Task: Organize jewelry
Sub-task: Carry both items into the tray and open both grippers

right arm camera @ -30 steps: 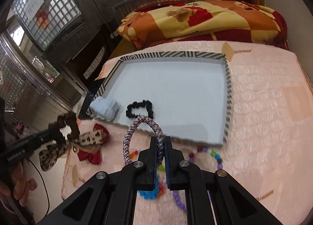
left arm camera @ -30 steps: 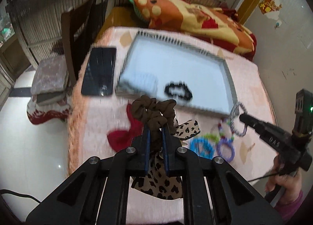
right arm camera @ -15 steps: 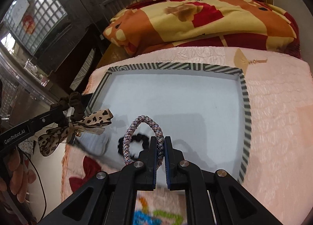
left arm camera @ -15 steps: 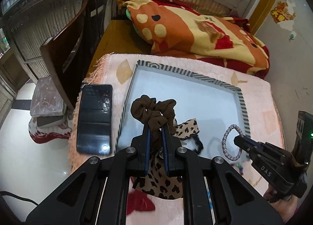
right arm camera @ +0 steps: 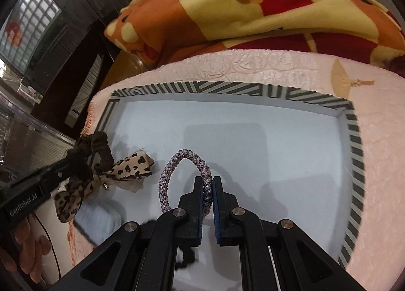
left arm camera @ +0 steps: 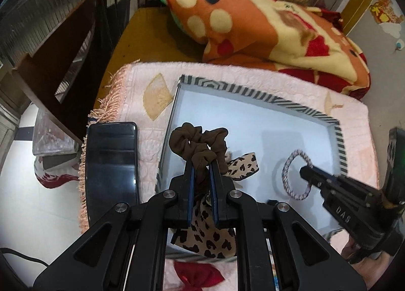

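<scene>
Jewelry, left wrist view: a brown ruffled fabric scrunchie with a leopard-print bow (left arm camera: 200, 148) sits clamped between the jaws of the left gripper (left arm camera: 201, 164), its bow tails hanging below the fingers.
Tray, left wrist view: a shallow rectangular tray with a pale blue floor and a black-and-white striped rim (left arm camera: 255, 93) lies on a pink textured cloth (left arm camera: 149, 76); the scrunchie hangs over the tray's near left part.
Other gripper, left wrist view: the right gripper (left arm camera: 303, 173) enters from the right, its jaws pressed together on a braided grey-and-lilac cord ring (left arm camera: 287, 177) held above the tray floor.
Surroundings, left wrist view: a black smartphone (left arm camera: 110, 164) lies on the cloth just left of the tray; a red fabric bow (left arm camera: 200, 275) lies on the cloth near the bottom edge; an orange, cream and red patterned blanket (left arm camera: 253, 27) is heaped beyond the tray.
Jewelry, right wrist view: the braided cord ring (right arm camera: 174, 164) stands upright, pinched at its right side by the right gripper (right arm camera: 208, 182), over the middle of the tray floor.
Tray, right wrist view: the striped rim (right arm camera: 202, 87) frames the pale floor; a dark item at the near edge is mostly hidden by the fingers.
Other gripper, right wrist view: the left gripper (right arm camera: 76, 151) reaches in from the left, closed on the scrunchie (right arm camera: 101, 149), whose leopard bow dangles over the tray's left edge.
Person, right wrist view: a hand (right arm camera: 25, 248) grips the left tool's handle at the lower left.
</scene>
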Demonstrator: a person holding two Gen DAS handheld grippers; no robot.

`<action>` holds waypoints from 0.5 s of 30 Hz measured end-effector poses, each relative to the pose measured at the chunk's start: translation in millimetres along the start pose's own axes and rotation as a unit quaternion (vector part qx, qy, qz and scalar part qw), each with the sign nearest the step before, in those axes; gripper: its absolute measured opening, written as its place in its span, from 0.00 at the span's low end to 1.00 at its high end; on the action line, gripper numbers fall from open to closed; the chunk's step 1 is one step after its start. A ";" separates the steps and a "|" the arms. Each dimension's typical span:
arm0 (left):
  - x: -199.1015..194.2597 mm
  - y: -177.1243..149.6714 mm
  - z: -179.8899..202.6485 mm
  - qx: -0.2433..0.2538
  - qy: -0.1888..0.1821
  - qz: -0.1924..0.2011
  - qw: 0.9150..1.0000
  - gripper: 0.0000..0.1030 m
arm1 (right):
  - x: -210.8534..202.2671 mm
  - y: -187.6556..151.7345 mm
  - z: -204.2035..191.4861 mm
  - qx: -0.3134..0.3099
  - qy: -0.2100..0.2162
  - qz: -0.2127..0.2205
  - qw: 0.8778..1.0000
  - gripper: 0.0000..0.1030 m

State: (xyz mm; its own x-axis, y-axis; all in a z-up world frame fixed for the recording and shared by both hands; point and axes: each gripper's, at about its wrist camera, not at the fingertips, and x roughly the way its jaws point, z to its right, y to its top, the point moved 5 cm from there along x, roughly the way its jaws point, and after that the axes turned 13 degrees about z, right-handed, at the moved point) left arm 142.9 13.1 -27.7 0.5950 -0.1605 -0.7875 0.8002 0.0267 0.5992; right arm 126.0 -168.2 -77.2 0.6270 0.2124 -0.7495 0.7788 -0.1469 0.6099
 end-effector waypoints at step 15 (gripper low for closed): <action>26.3 -8.5 -8.2 0.009 0.018 -0.026 0.999 0.22 | 16.0 0.5 -0.4 -0.012 -0.022 -0.016 1.000 0.35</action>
State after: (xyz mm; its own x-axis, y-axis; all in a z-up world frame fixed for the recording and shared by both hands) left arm 152.4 16.8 -54.6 0.5545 -0.1263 -0.8225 0.8293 0.0011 0.5589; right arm 136.4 -164.5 -88.9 0.6019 0.1749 -0.7792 0.7985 -0.1179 0.5904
